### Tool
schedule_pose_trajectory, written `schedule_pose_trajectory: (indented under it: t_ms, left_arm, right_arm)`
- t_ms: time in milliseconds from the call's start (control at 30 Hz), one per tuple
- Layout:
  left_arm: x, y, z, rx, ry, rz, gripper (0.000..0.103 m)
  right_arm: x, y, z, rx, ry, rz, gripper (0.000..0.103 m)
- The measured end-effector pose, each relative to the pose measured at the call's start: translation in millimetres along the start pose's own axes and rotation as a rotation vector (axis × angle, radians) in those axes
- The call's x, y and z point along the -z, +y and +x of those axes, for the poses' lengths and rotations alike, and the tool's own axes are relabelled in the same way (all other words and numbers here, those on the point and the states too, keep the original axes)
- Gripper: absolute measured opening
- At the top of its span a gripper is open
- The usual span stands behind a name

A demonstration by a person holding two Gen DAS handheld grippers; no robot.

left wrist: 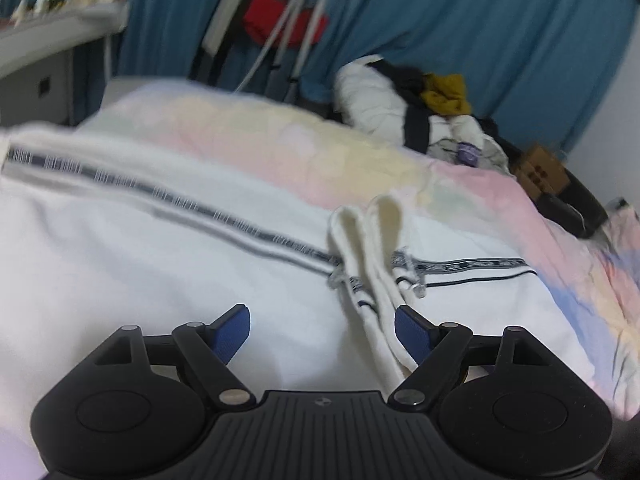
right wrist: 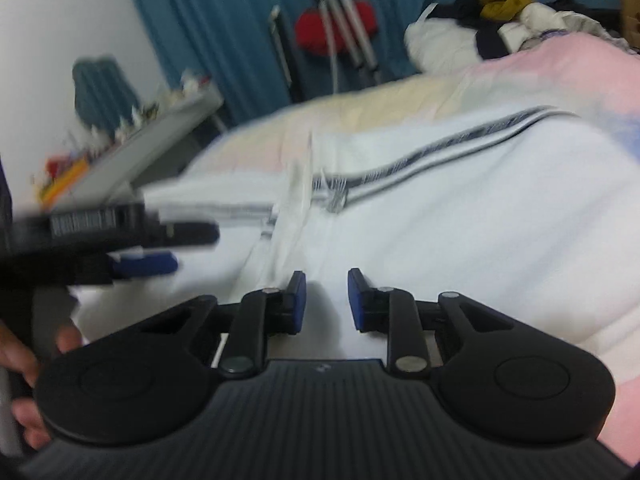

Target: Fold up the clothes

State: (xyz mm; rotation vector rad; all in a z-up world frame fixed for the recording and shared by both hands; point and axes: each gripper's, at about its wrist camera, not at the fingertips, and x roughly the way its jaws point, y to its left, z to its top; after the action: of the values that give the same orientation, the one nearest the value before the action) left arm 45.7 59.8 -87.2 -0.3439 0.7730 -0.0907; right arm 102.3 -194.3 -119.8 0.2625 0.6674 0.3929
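Covering most of both views, the bed carries a pastel sheet and serves as the work surface. Spread across the bed lies the garment, white with a dark striped band running along it. It lies flat but not yet folded into a compact shape. A pile of unsorted clothes sits at the far end of the bed, well apart from the garment.

Two cream straps rise from the garment and cross the band, beside a frayed grey cord.

The left gripper hangs above the garment with its jaws wide apart. The straps pass just inside its right finger, and the pads do not press on them. It grips nothing.

The right gripper is over the garment's near side. Its jaws stand narrowly apart with only bare white cloth visible through the gap; nothing is pinched between the pads.

Risks from this position:
- Closing the left jaws here would likely catch only the straps, so a lift would drag the garment by them and skew the fold.
- The cord may snag on a finger and pull the band out of line.
- The narrow right jaws may slide over the cloth and miss the layer if not reopened before a grasp.
- Both views are blurred; edge positions are uncertain.
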Motion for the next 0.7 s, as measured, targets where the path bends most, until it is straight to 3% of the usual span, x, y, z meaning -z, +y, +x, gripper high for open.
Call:
schedule_pose_trajectory:
  t_ms: [267, 333, 367, 500, 600, 700]
  left_arm:
    - [-5.3, 28.7, -29.1, -0.031, -0.052, -0.135, 0.082]
    - [-7.4, 37.6, -41.2, -0.049, -0.053, -0.178, 0.089]
    - [-8.6, 42.2, -47.4, -0.068, -0.056, -0.196, 0.089]
    - [-12.1, 50.3, -71.3, -0.265, -0.05, -0.173, 0.091]
    - [-9.7, 74.3, -84.6, -0.267, 0.013, -0.272, 0.099]
    - [-6.6, 101.1, -89.4, -0.257, 0.044, -0.404, 0.099]
  right_arm:
    - [-0.2, 2.8, 1.4, -0.01, -0.002, -0.002, 0.025]
    - [-0.4, 4.7, -0.1, -0.002, 0.0, 0.005, 0.024]
    - [0.2, 3.1, -1.8, 0.003, 0.001, 0.017, 0.023]
    - [1.7, -3.9, -7.6, 0.024, 0.009, 0.037, 0.023]
    - [0.6, -4.9, -11.9, 0.034, 0.016, 0.048, 0.023]
    - [-0.2, -7.9, -15.5, 0.041, 0.019, 0.069, 0.023]
